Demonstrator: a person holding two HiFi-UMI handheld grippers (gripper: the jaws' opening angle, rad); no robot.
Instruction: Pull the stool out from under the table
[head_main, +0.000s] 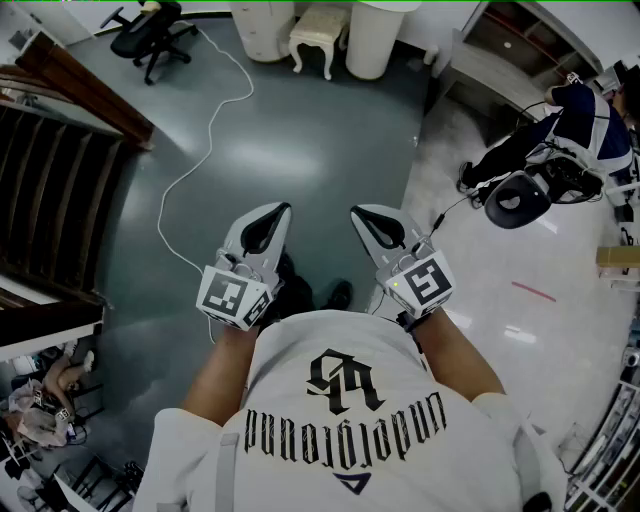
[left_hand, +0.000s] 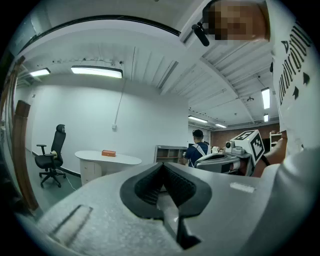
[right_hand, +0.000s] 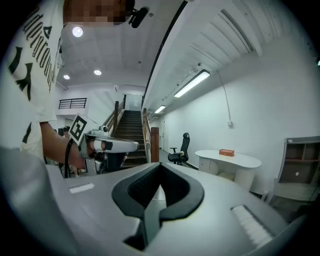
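The white stool (head_main: 318, 30) with curved legs stands far ahead at the top of the head view, tucked between the two round pedestals of the white table (head_main: 375, 35). My left gripper (head_main: 272, 215) and right gripper (head_main: 365, 215) are held side by side at waist height over the dark floor, well short of the stool. Both are shut with nothing between the jaws. In the left gripper view the left gripper (left_hand: 162, 167) points toward the table (left_hand: 107, 159). The right gripper (right_hand: 160, 167) faces the same table (right_hand: 227, 159) in its own view. I cannot make out the stool in either gripper view.
A black office chair (head_main: 150, 35) stands at the far left. A dark staircase (head_main: 50, 200) runs along the left. A white cable (head_main: 205, 150) snakes across the floor. A person in blue (head_main: 570, 130) works at the right near shelving (head_main: 520, 50). An orange box (left_hand: 108, 153) lies on the table.
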